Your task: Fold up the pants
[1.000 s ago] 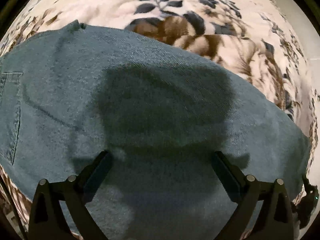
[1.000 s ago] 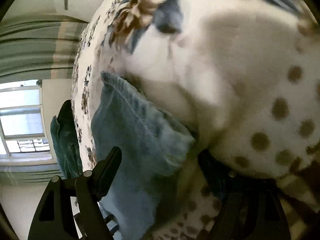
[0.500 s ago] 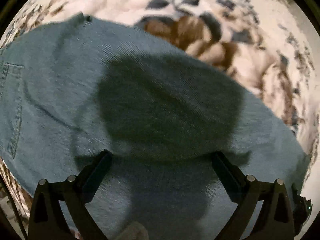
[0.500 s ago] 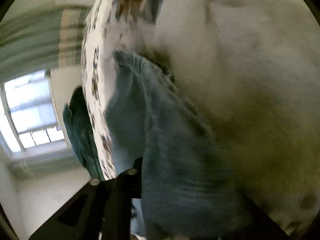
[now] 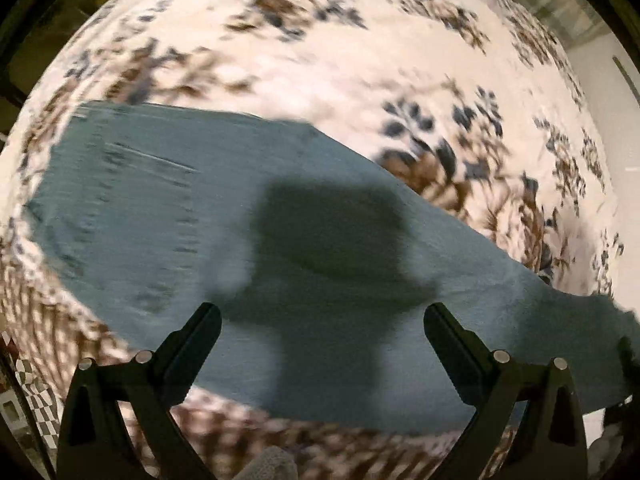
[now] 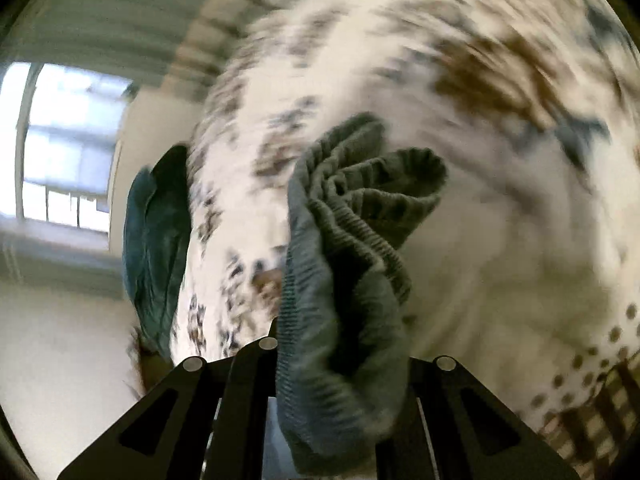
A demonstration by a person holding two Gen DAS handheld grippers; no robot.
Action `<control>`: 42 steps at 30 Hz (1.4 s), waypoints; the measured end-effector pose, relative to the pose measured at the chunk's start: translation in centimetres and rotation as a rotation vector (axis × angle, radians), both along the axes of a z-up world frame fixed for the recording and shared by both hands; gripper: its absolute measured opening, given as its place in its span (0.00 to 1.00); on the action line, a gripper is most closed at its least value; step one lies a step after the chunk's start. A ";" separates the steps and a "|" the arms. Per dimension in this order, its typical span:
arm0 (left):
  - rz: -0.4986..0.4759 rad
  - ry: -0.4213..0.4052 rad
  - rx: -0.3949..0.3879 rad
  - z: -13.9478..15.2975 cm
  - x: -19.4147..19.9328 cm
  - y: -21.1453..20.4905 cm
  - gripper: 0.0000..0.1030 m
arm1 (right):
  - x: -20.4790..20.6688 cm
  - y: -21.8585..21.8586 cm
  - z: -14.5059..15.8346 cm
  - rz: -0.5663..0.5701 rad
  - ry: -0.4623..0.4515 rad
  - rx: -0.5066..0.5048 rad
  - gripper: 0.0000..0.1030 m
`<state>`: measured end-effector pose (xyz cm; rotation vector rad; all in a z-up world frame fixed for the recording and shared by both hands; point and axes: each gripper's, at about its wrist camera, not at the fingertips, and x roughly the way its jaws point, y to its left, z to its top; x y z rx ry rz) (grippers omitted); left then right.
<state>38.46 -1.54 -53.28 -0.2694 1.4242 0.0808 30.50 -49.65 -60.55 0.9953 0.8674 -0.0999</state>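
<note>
Blue denim pants point(image 5: 224, 216) lie spread flat on a floral blanket point(image 5: 320, 48), running from the left to the lower right of the left wrist view. My left gripper point(image 5: 320, 320) hovers above the pants, open and empty, casting a shadow on the cloth. In the right wrist view my right gripper point(image 6: 340, 364) is shut on a bunched end of the pants point(image 6: 352, 264), lifted off the blanket point(image 6: 500, 200). More of the pants point(image 6: 156, 248) shows at the left past the bed's edge.
The bed's blanket has a checkered brown border point(image 5: 44, 320) near its front edge. A window point(image 6: 60, 152) and striped curtain point(image 6: 120, 12) show beyond the bed in the right wrist view. The floor point(image 6: 60, 360) lies below.
My left gripper has risen and pulled back, showing more of the pants. My right gripper closed on the pants' end and lifted it off the blanket.
</note>
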 end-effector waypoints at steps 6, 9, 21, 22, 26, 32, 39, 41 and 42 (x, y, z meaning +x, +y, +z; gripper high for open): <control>0.029 -0.035 0.022 3.4 -3.2 8.1 1.00 | 3.5 14.4 4.8 0.192 0.005 -0.146 0.10; 0.043 -0.036 0.054 3.7 -3.8 11.6 1.00 | 5.9 23.7 3.2 0.305 0.030 -0.190 0.10; 0.121 -0.001 0.068 1.0 -4.4 23.2 1.00 | 8.0 50.4 -8.2 0.696 0.239 -0.493 0.12; 0.124 -0.001 0.062 0.8 -4.3 23.5 1.00 | 7.9 51.2 -8.6 0.723 0.255 -0.529 0.15; 0.134 0.001 0.003 0.4 -3.2 23.8 1.00 | 7.9 52.7 -6.7 0.885 0.242 -0.421 0.72; 0.076 0.014 -0.148 0.0 -0.3 20.1 1.00 | 4.4 45.6 -1.8 0.734 0.238 -0.189 0.75; -0.137 0.199 -0.174 -7.8 3.3 11.5 0.78 | 0.2 32.0 -1.9 0.352 0.356 -0.125 0.76; -0.233 0.159 -0.102 -8.1 3.2 9.1 0.46 | -1.1 29.0 -2.6 0.279 0.389 -0.112 0.76; -0.268 0.149 -0.088 -8.0 3.0 8.4 0.31 | -1.7 27.7 -3.0 0.247 0.399 -0.103 0.76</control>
